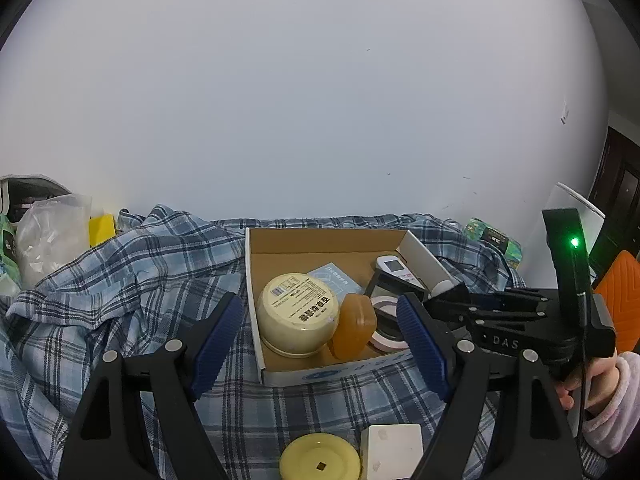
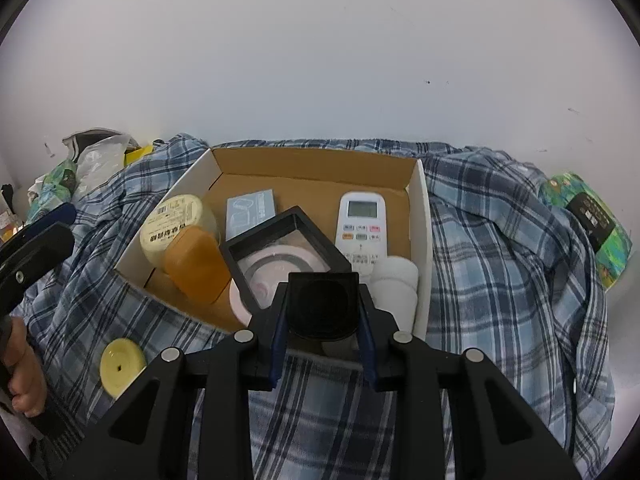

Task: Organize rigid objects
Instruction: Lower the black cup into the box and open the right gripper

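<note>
Matt corrugated cardboard box (image 2: 316, 164) on soft woven plaid cloth (image 2: 500, 240); glossy plastic remote (image 2: 362, 226).

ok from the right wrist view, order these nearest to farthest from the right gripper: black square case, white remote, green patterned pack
1. black square case, held in the right gripper jaws
2. white remote, in the box ahead, slightly right
3. green patterned pack, far right by the wall

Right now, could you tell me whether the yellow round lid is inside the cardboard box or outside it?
Outside. The yellow lid lies on the plaid cloth in front of the cardboard box, beyond its near wall.
</note>
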{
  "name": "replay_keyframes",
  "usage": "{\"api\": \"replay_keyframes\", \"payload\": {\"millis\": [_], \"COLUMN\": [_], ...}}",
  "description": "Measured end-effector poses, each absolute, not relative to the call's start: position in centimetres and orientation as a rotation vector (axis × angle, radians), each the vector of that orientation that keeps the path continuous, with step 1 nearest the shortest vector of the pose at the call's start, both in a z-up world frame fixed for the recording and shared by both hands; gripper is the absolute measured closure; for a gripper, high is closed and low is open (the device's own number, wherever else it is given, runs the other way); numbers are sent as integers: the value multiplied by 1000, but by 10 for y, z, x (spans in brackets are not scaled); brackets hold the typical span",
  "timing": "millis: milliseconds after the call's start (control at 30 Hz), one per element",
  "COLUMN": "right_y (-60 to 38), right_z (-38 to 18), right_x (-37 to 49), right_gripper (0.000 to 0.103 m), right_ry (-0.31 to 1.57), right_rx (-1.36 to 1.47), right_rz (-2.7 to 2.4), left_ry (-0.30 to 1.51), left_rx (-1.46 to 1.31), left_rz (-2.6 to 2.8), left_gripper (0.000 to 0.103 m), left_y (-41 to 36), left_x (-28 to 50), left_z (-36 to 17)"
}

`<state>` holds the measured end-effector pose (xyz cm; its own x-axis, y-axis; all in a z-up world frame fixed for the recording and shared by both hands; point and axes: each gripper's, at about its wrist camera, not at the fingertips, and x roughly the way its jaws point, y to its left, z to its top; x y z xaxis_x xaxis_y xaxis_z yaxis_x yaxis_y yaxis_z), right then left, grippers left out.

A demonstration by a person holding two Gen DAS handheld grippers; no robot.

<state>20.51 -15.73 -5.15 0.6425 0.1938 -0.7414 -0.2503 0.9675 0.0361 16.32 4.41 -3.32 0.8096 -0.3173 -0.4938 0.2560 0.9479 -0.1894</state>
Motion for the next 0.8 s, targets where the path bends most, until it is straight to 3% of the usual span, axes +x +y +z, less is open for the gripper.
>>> {"api": "replay_keyframes", "payload": {"millis": [100, 200, 400, 800], "right_y": [-154, -152, -153, -165], "right_z": [-51, -52, -43, 12], "right_x": [211, 217, 220, 173], "right_gripper": [73, 64, 57, 57], "right_ry": [823, 830, 806, 675], "right_rx": [-84, -84, -73, -62], "right_rz": [248, 238, 237, 261], "left_ry": [549, 551, 541, 450], "left_rx": [-115, -116, -106, -51], "left_rz": [-310, -314, -308, -311], "left_gripper": [22, 22, 22, 22], "left_y": [44, 43, 43, 39], "left_x": [164, 164, 160, 122], "left_z": [-34, -34, -32, 1]}}
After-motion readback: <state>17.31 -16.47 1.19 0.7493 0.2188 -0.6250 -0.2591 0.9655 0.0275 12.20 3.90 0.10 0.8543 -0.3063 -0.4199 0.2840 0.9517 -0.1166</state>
